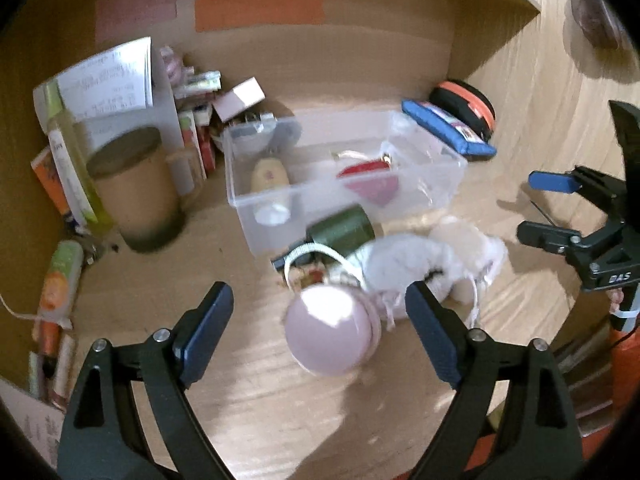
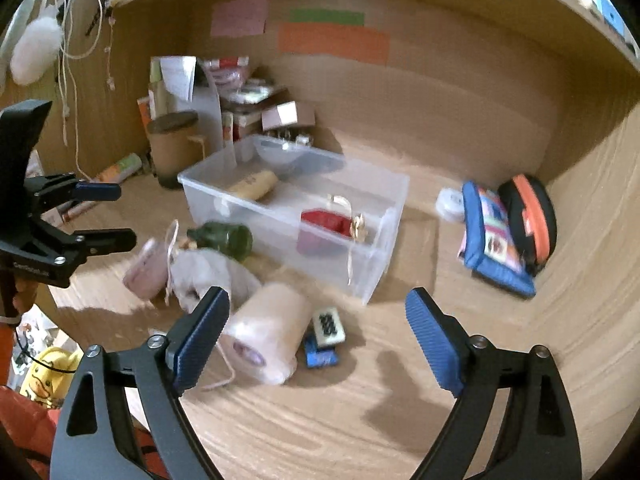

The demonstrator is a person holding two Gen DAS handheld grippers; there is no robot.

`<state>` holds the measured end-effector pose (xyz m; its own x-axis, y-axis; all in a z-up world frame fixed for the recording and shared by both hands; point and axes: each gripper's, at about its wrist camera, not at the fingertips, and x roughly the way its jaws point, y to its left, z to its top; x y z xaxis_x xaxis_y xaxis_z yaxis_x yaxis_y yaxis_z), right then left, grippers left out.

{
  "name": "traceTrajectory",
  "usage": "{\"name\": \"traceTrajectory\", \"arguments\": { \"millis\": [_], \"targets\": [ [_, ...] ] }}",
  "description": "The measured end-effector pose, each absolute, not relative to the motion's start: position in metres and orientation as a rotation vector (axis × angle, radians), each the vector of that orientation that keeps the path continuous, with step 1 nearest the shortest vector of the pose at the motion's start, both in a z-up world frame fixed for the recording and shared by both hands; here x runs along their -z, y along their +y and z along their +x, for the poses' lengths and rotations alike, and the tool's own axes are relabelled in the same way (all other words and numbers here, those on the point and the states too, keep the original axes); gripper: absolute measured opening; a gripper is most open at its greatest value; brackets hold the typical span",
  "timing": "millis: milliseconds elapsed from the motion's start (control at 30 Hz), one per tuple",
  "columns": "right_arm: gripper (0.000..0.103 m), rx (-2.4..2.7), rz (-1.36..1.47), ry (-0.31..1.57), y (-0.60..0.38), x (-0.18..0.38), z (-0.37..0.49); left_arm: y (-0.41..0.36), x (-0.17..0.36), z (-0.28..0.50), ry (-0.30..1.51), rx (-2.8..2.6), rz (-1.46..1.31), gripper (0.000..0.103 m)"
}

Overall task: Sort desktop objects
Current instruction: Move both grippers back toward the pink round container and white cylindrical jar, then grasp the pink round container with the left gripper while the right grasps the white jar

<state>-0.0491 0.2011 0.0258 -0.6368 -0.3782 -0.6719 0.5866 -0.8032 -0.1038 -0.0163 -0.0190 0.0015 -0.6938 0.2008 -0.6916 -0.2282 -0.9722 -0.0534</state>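
My left gripper (image 1: 319,312) is open and empty, just above a pale pink round case (image 1: 330,330) that lies on the wooden desk between its fingers. Behind the case lie a white fluffy item (image 1: 412,264) and a dark green bottle (image 1: 344,230) on its side. A clear plastic bin (image 1: 448,160) behind them holds a cream bottle (image 1: 270,178) and a red pouch (image 1: 366,170). My right gripper (image 2: 318,314) is open and empty above a pink-white roll (image 2: 268,332) and a small tile (image 2: 329,323) on a blue packet (image 2: 320,356). The bin (image 2: 380,256) stands beyond.
A blue pouch (image 2: 496,236) and a black-orange case (image 2: 528,216) lean at the back right. A brown cylinder (image 1: 132,188), papers, boxes and tubes crowd the back left corner. Coloured paper strips (image 1: 260,6) hang on the back wall. The left gripper shows at the right wrist view's left edge (image 2: 100,216).
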Motion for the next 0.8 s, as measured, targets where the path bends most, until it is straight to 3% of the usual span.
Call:
{"name": "traceTrajectory", "arguments": {
  "millis": [367, 800],
  "targets": [
    [0.088, 2.26, 1.0, 0.516, 0.2, 0.021, -0.054, -0.021, 0.045, -0.023, -0.038, -2.613, -1.286, 0.088],
    [0.088, 1.976, 0.985, 0.582, 0.171, 0.04, -0.089, -0.016, 0.054, -0.043, -0.047, -2.621, -1.332, 0.088]
  ]
}}
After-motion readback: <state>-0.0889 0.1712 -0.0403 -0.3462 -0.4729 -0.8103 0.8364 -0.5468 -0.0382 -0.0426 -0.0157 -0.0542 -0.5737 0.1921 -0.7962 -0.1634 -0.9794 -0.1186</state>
